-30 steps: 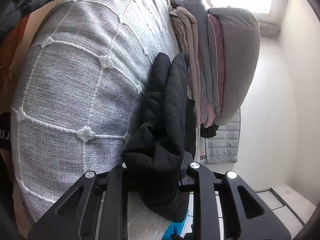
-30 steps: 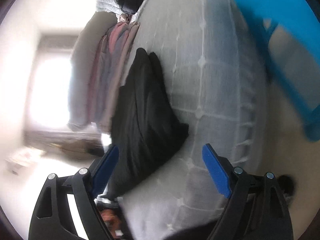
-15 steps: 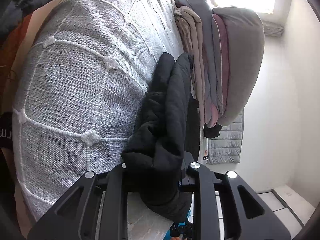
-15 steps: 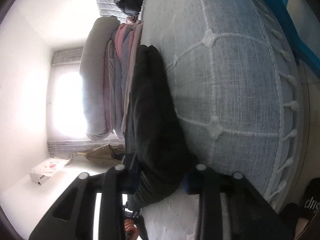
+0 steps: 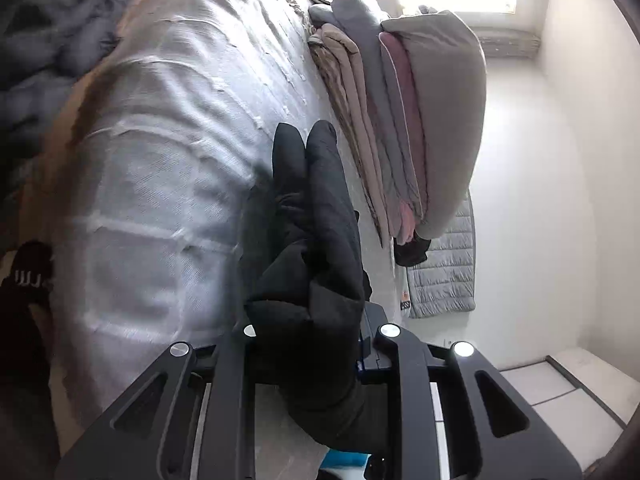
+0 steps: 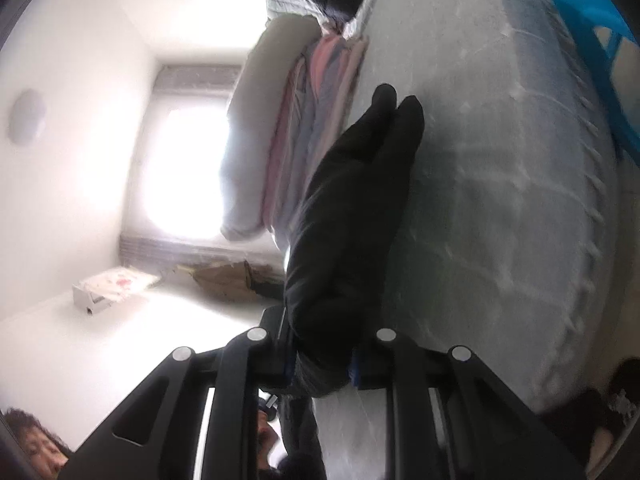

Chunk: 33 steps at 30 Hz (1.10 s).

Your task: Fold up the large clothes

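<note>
right wrist view: your right gripper [image 6: 322, 360] is closing its fingers on the near end of the black garment [image 6: 352, 216], and the cloth already bulges between them, so you now have a grip at this end. a second ago those fingers stood spread wide, with the garment lying loose on the bed [image 6: 500, 160] ahead of them.

in the left wrist view, your left gripper [image 5: 308, 356] pinches the other near corner of the same black garment [image 5: 316, 240], just as it did a second ago, with fabric bunched between its fingers.

with both ends held, i judge the pick-up is done and the garment is ready to be lifted for its next fold or carried to the folded stack [image 5: 404, 120] just beyond it.

against the earlier frame, both views are blurred and the quilted bed surface has shifted, so both hands look to be moving and the folded bundle is starting to rise off the bed.
</note>
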{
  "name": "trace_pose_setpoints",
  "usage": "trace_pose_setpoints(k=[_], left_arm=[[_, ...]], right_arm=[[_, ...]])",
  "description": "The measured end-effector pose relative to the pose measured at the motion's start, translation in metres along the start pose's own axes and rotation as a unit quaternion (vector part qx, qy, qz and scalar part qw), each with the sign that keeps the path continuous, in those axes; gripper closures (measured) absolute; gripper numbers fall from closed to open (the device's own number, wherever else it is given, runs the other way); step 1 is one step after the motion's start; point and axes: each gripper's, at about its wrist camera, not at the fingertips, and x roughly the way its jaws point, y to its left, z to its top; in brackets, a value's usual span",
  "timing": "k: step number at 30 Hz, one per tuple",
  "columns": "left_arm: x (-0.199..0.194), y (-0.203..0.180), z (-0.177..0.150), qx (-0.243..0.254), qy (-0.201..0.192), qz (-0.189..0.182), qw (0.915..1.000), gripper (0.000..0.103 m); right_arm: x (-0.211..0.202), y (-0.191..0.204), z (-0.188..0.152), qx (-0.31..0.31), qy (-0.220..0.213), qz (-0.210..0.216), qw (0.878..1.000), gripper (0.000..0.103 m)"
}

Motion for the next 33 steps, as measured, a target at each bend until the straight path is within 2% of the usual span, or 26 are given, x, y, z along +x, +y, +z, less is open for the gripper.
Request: trace_pose_setpoints(k=[1, 2, 4, 5, 7, 8, 10, 11, 12, 13, 14, 18, 20, 23, 25, 26, 29, 32, 33], left_arm=[[-0.006, 0.005, -0.005, 0.001, 0.001, 0.003, 1.0000, 0.083], [-0.010, 0.013, -0.010, -0.001, 0.002, 0.009, 1.0000, 0.083], [-0.012, 0.037, -0.015, -0.020, 0.009, 0.021, 0.9995, 0.083], [-0.012, 0.051, -0.017, -0.039, 0.011, 0.021, 0.9990, 0.083], [-0.012, 0.058, -0.018, -0.045, 0.008, 0.017, 0.9988, 0.083], [-0.012, 0.056, -0.019, -0.035, 0.005, 0.018, 0.9992, 0.083], [-0.012, 0.047, -0.019, -0.017, 0.001, 0.020, 0.9997, 0.083], [-0.012, 0.044, -0.019, -0.011, 0.000, 0.018, 0.9998, 0.083], [-0.014, 0.043, -0.019, -0.009, 0.001, 0.017, 0.9998, 0.083], [-0.014, 0.041, -0.019, -0.007, 0.000, 0.016, 0.9998, 0.083], [-0.015, 0.041, -0.019, -0.008, 0.000, 0.015, 0.9999, 0.083], [-0.017, 0.042, -0.021, -0.017, -0.003, 0.011, 0.9998, 0.083], [-0.017, 0.041, -0.020, -0.016, -0.003, 0.010, 0.9998, 0.083], [-0.016, 0.039, -0.020, -0.011, -0.002, 0.006, 0.9999, 0.083], [-0.016, 0.040, -0.019, -0.010, -0.001, 0.002, 0.9999, 0.083], [-0.015, 0.039, -0.020, -0.009, 0.000, -0.004, 0.9999, 0.083], [-0.015, 0.036, -0.020, -0.004, -0.003, -0.004, 1.0000, 0.083], [-0.015, 0.034, -0.020, 0.000, -0.004, -0.003, 1.0000, 0.083], [-0.015, 0.034, -0.020, 0.000, -0.004, -0.002, 1.0000, 0.083]], right_arm=[[-0.002, -0.009, -0.004, 0.010, 0.016, -0.024, 1.000, 0.080], [-0.006, -0.024, -0.008, 0.029, 0.030, -0.053, 0.998, 0.074], [-0.022, -0.050, -0.009, 0.068, 0.017, -0.096, 0.993, 0.070], [-0.029, -0.053, -0.010, 0.073, 0.004, -0.105, 0.992, 0.070], [-0.053, -0.039, -0.009, 0.044, -0.067, -0.169, 0.982, 0.069], [-0.060, -0.016, -0.009, 0.003, -0.096, -0.174, 0.980, 0.069], [-0.050, 0.021, -0.011, -0.059, -0.093, -0.146, 0.983, 0.068], [-0.035, 0.042, -0.012, -0.091, -0.076, -0.139, 0.983, 0.066], [-0.012, 0.063, -0.015, -0.123, -0.046, -0.128, 0.983, 0.059], [0.010, 0.080, -0.024, -0.148, -0.015, -0.115, 0.982, 0.053], [0.047, 0.100, -0.033, -0.178, 0.029, -0.098, 0.979, 0.051], [0.161, 0.144, -0.068, -0.241, 0.149, -0.067, 0.957, 0.051], [0.209, 0.153, -0.072, -0.251, 0.189, -0.059, 0.947, 0.051], [0.268, 0.140, -0.080, -0.243, 0.251, -0.089, 0.933, 0.051], [0.303, 0.103, -0.083, -0.220, 0.301, -0.144, 0.917, 0.051], [0.310, 0.091, -0.083, -0.211, 0.308, -0.139, 0.917, 0.051], [0.299, 0.088, -0.063, -0.143, 0.309, -0.094, 0.936, 0.052], [0.278, 0.109, -0.046, -0.158, 0.261, -0.047, 0.951, 0.052], [0.276, 0.113, -0.041, -0.161, 0.251, -0.043, 0.954, 0.052]])
